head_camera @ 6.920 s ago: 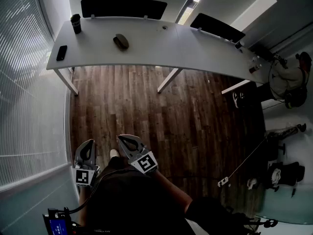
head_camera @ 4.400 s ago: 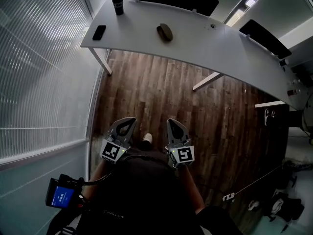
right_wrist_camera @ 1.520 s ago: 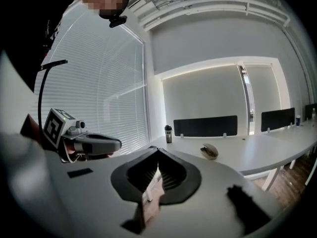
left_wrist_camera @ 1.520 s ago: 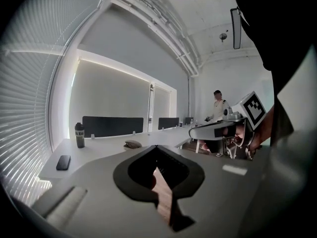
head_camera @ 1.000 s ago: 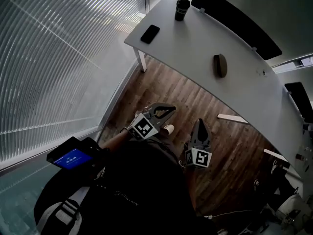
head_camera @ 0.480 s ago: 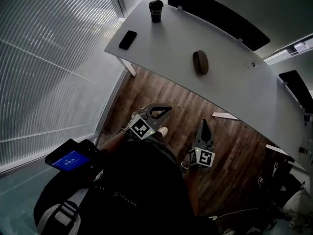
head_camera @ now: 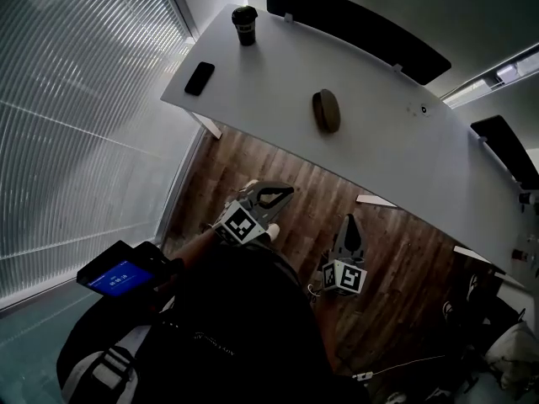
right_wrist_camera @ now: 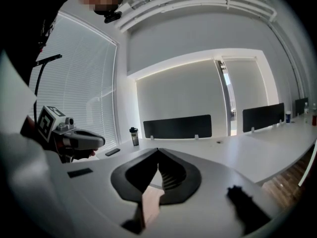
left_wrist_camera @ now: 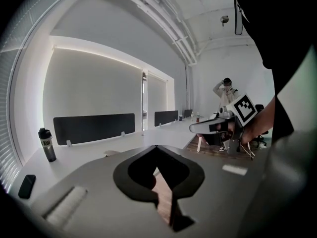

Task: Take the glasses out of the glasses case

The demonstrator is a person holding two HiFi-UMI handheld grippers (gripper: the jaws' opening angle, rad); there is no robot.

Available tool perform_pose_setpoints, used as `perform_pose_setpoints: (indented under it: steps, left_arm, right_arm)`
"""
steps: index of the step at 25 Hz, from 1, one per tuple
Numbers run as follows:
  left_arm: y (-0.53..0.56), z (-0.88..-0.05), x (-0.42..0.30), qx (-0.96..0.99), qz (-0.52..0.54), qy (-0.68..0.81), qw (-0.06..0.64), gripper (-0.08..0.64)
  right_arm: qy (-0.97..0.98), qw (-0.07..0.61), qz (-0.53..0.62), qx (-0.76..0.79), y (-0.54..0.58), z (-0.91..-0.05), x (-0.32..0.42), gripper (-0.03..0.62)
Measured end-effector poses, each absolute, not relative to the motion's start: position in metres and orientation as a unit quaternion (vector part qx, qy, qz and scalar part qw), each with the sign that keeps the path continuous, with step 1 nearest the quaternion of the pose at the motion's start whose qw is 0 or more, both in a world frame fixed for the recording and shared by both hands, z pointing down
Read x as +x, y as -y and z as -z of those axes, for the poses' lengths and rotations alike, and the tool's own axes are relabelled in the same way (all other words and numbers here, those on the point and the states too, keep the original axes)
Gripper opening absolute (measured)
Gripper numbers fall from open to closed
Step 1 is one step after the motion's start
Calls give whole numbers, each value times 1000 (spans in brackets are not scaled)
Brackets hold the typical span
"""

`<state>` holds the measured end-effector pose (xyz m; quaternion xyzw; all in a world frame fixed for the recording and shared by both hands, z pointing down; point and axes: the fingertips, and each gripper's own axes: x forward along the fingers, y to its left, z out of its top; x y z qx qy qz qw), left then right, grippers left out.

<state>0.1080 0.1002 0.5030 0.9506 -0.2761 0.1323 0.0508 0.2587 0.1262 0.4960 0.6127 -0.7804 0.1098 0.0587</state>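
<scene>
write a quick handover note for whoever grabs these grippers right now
Left gripper: jaws shut, empty.
Right gripper: jaws shut, empty.
Glasses case: closed, lying on the white table, apart from the phone and the cup.
Both grippers are over the wood floor, short of the table.
Done: nothing yet.
Left: reach the case, open it, take the glasses out.

we see the glasses case [head_camera: 326,110] shut, so whatever is inside stays hidden. the table [head_camera: 379,150] runs off the head view's right edge. print on the bottle [head_camera: 245,23] and the blue screen [head_camera: 118,276] is too small to read. the person [head_camera: 244,326] is cut off at the bottom edge and covers the floor below.
</scene>
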Motion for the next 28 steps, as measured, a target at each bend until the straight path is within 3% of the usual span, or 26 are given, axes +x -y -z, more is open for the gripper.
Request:
perform_pose_setpoints:
  steps: [13, 21, 28]
  left_arm:
    - [15, -503, 127, 956, -116, 261, 70, 8]
    - [63, -527, 93, 959, -123, 244, 71, 8]
    - [76, -532, 90, 958, -131, 243, 72, 8]
  right_arm:
    - [780, 87, -99, 612, -28, -486, 254, 8]
    - [786, 103, -96, 601, 32, -495, 203, 8]
    - [789, 108, -99, 596, 48, -493, 203, 8]
